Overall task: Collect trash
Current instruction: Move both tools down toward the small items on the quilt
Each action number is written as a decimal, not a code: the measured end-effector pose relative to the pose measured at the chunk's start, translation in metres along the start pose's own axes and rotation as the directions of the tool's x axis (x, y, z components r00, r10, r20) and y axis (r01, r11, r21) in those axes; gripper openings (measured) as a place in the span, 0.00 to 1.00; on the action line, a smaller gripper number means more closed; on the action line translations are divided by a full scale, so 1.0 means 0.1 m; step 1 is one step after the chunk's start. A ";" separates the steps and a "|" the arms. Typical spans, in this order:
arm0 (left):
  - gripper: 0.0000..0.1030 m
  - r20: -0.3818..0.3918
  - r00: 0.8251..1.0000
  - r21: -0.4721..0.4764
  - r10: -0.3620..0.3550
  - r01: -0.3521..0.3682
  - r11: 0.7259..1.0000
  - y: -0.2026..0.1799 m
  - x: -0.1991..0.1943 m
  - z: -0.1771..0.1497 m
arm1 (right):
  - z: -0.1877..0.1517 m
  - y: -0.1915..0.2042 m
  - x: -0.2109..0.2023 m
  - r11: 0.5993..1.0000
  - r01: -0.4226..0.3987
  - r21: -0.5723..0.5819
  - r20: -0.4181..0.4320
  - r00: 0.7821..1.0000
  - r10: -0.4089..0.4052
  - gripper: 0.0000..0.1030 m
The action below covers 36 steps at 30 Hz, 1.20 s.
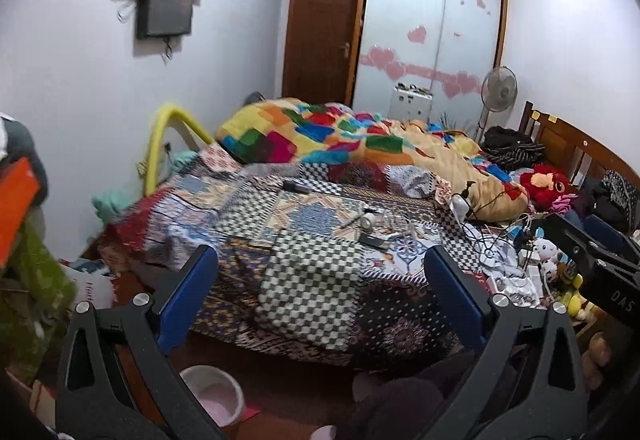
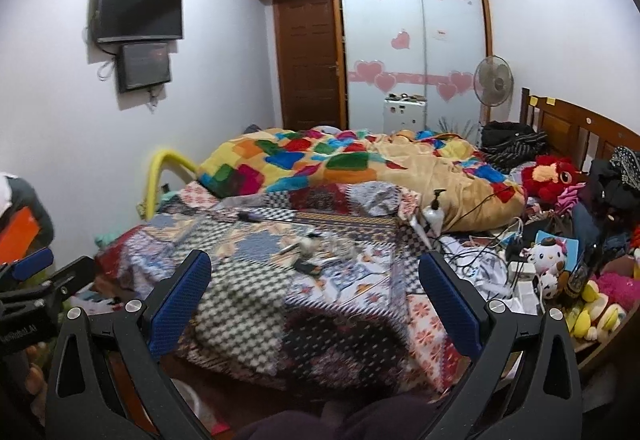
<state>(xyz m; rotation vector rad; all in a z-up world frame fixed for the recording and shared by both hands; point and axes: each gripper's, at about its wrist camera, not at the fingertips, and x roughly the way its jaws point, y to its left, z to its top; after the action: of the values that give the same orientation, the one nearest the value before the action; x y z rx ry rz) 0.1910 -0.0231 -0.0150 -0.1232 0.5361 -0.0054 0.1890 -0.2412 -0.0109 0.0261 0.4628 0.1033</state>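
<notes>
Small bits of trash (image 1: pixel 374 230) lie scattered in the middle of the patterned bedspread (image 1: pixel 312 272); the right wrist view shows the same trash (image 2: pixel 314 254) on the bedspread (image 2: pixel 280 300). A white waste bin (image 1: pixel 214 392) stands on the floor below the bed's near edge. My left gripper (image 1: pixel 320 268) is open and empty, held short of the bed. My right gripper (image 2: pixel 314 272) is also open and empty, at about the same distance. Each gripper shows at the edge of the other's view, the right gripper (image 1: pixel 596 260) and the left gripper (image 2: pixel 36 276).
A colourful quilt (image 1: pixel 360 139) is heaped at the back of the bed. Cables, chargers, a pump bottle (image 2: pixel 434 211) and plush toys (image 2: pixel 548 260) crowd the right side by the wooden headboard (image 2: pixel 580 131). A fan (image 1: pixel 498 89), wardrobe and door stand behind. A person's knees (image 2: pixel 360 420) are below.
</notes>
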 end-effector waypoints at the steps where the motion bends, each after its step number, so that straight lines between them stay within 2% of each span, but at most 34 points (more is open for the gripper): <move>1: 1.00 -0.018 1.000 -0.005 -0.007 0.007 1.000 -0.02 0.15 0.05 | 0.03 -0.05 0.08 1.000 0.005 -0.002 -0.007 1.000 -0.005 1.00; 7: 1.00 -0.089 0.995 -0.015 -0.032 0.031 0.999 -0.15 0.90 0.21 | 0.12 -0.36 0.67 0.999 0.042 -0.028 -0.068 0.997 -0.044 1.00; 11: 1.00 -0.155 0.986 -0.034 -0.058 0.053 0.998 -0.20 1.44 0.25 | 0.11 -0.57 1.10 0.999 0.026 -0.032 -0.140 0.990 -0.030 1.00; 14: 1.00 -0.189 0.982 -0.004 -0.031 0.031 1.000 -0.28 1.86 0.24 | 0.07 -0.71 1.43 1.000 0.005 -0.019 -0.197 0.980 -0.008 1.00; 17: 1.00 -0.248 0.969 0.047 -0.023 0.036 0.998 -0.40 2.31 0.17 | 0.02 -0.81 1.71 1.000 -0.005 -0.004 -0.241 0.971 0.003 1.00; 20: 1.00 -0.280 0.960 0.076 -0.024 0.047 0.996 -0.50 2.66 0.07 | -0.06 -0.89 2.02 1.000 -0.026 -0.002 -0.291 0.956 0.024 0.92; 23: 1.00 -0.331 0.943 0.079 -0.047 0.077 0.994 -0.62 3.05 -0.04 | -0.16 -0.94 2.30 0.999 -0.038 0.014 -0.345 0.938 0.041 0.83; 25: 0.96 -0.356 0.932 0.074 -0.064 0.096 0.993 -0.71 3.29 -0.11 | -0.22 -0.99 2.50 0.998 -0.047 0.030 -0.377 0.924 0.055 0.69; 28: 0.91 -0.389 0.918 0.063 -0.079 0.112 0.992 -0.82 3.59 -0.20 | -0.31 -1.04 2.77 0.997 -0.058 0.044 -0.423 0.903 0.071 0.58; 29: 0.89 -0.405 0.910 0.054 -0.085 0.116 0.992 -0.85 3.72 -0.24 | -0.33 -1.05 2.85 0.997 -0.058 0.046 -0.430 0.900 0.072 0.56; 31: 0.84 -0.427 0.899 0.031 -0.093 0.118 0.993 -0.90 3.90 -0.29 | -0.37 -1.07 3.01 0.996 -0.068 0.050 -0.456 0.886 0.083 0.46; 36: 0.81 -0.462 0.882 -0.044 -0.093 0.082 0.996 -0.92 4.25 -0.42 | -0.42 -1.10 3.37 0.990 -0.106 0.097 -0.502 0.854 0.141 0.34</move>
<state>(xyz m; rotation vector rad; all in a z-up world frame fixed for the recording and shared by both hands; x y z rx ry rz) 0.5381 -0.1352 -0.2564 -0.1709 1.0115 -0.1198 0.4801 -0.3154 -0.2037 0.0953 0.9971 0.2247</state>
